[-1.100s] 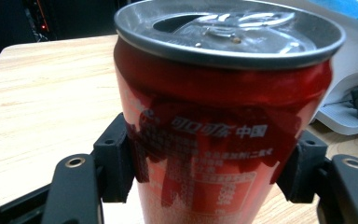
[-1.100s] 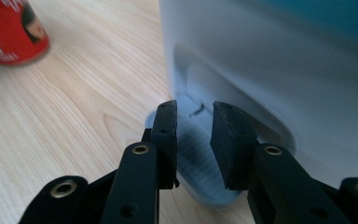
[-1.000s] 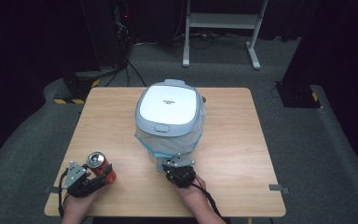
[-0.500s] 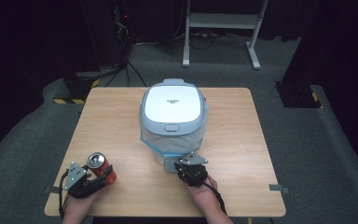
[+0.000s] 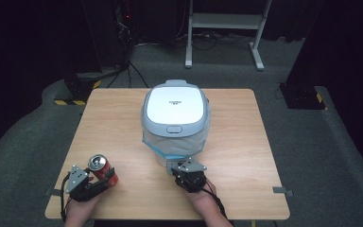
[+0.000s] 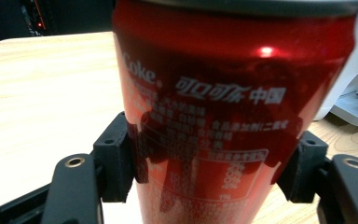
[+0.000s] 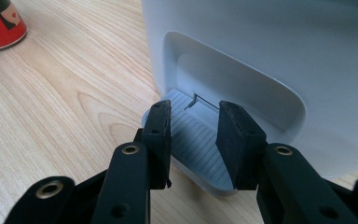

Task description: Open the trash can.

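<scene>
On the table [image 5: 246, 142], the left claw [image 5: 105, 176] grasps an upright red can [image 6: 223, 116] at the near left, while the right claw [image 7: 193, 140], jaws just opening and released, straddles the grey ribbed tab [image 7: 196, 144] at the white appliance [image 5: 176, 118] base.

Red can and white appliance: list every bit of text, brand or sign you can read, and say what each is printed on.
"Coke": white letters, cut off at the left, on the red can in the left gripper view.
"可口可乐 中国": white characters on the same can, beside the brand.
Fine print and boxed panel lower on the can: too small and blurred to read.
Small dark mark on the lid of the white appliance in the high view: too small to read.
</scene>
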`<state>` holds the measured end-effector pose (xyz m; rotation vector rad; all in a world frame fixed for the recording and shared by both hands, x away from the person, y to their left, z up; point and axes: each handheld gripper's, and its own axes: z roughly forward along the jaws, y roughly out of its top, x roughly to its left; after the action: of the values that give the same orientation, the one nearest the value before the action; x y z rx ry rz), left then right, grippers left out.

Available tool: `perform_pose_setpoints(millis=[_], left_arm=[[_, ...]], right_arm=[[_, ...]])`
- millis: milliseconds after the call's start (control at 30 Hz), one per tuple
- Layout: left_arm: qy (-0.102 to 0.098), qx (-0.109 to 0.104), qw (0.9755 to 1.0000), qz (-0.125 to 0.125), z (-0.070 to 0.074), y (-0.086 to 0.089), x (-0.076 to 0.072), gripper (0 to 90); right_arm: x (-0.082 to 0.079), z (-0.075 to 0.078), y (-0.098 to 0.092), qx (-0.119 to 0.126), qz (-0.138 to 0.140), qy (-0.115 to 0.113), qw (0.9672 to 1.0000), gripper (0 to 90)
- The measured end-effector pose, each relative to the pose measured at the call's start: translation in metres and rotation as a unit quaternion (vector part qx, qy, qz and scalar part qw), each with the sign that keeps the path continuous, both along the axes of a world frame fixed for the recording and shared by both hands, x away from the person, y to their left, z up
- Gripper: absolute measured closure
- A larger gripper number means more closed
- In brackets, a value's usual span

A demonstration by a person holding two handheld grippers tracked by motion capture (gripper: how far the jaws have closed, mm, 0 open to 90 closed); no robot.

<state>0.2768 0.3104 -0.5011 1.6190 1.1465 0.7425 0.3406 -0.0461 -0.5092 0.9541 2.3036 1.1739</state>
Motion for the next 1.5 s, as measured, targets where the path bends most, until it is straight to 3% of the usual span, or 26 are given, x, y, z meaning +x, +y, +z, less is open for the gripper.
perform_pose_setpoints(millis=[533,833,1067,1133,1267,1500], left_arm=[[0.011,0.018,0.9998,0.005,0.000,-0.003,0.001,33.7],[0.016,0.013,0.9998,0.008,0.001,-0.004,0.000,32.8],[0.013,0.010,0.9998,0.010,0.003,-0.002,0.001,30.2],[0.013,0.008,0.9998,0.009,0.004,-0.002,0.001,31.0],[0.015,0.008,0.9998,0.008,0.006,-0.002,0.001,33.5],[-0.003,0.011,0.9999,0.010,0.016,-0.004,-0.002,33.9]], right_arm=[[0.000,-0.003,-0.001,0.001,-0.002,0.000,1.0000,66.9],[0.001,-0.005,0.001,-0.008,-0.001,0.003,1.0000,66.9],[0.004,-0.009,0.002,-0.024,-0.001,0.018,0.9995,68.6],[0.007,-0.009,0.002,-0.016,-0.008,0.039,0.9991,68.6],[0.007,-0.009,0.001,-0.015,-0.005,0.039,0.9991,68.5],[0.007,-0.009,0.002,-0.015,-0.007,0.039,0.9991,68.5]])
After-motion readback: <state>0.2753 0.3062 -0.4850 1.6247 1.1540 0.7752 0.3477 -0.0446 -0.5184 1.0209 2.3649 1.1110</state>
